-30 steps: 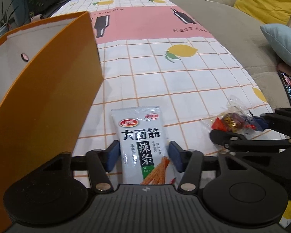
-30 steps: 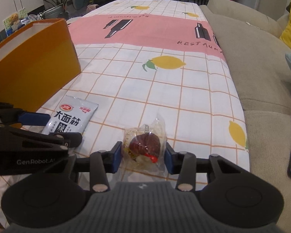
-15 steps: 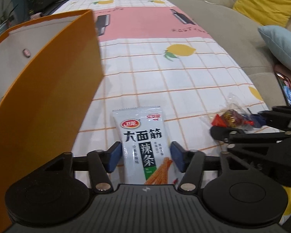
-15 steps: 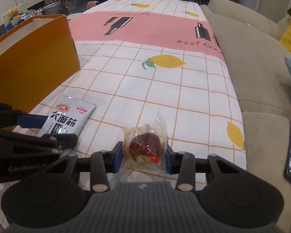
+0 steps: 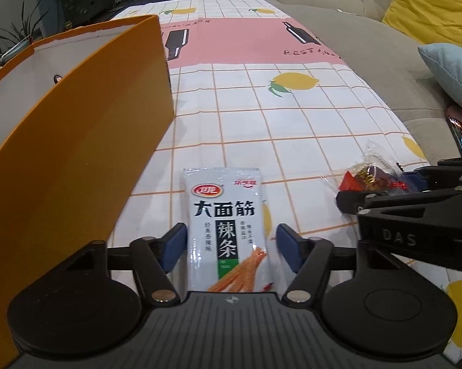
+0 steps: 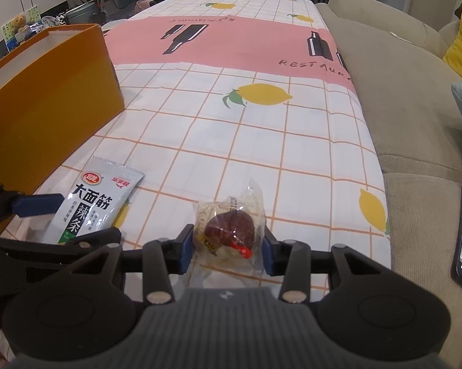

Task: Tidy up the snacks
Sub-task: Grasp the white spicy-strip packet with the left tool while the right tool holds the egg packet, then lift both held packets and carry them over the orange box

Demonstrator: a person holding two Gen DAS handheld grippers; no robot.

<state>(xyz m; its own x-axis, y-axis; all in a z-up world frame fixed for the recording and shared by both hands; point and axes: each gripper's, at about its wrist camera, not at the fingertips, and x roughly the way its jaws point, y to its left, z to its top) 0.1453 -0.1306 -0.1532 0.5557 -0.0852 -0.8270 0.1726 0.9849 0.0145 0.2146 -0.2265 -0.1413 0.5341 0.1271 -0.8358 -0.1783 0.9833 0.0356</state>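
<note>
Straddling silver packet [image 5: 227, 230], left claw [image 5: 231, 246] spread; right claw [image 6: 227, 250] pinching clear-wrapped snack [image 6: 231, 230].

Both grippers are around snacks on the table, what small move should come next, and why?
Probably close the left gripper on the flat white spicy-strip packet: its blue pads flank the packet with visible gaps, and the open orange box stands just left.

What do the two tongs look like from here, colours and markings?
Both are matte black plastic with blue finger pads, round disc hubs, silver pivot screws and a ribbed grey body. The left tongs show no lettering in their own view; the right tongs carry embossed "DAS" lettering on the side. No cables or sleeves visible.
</note>
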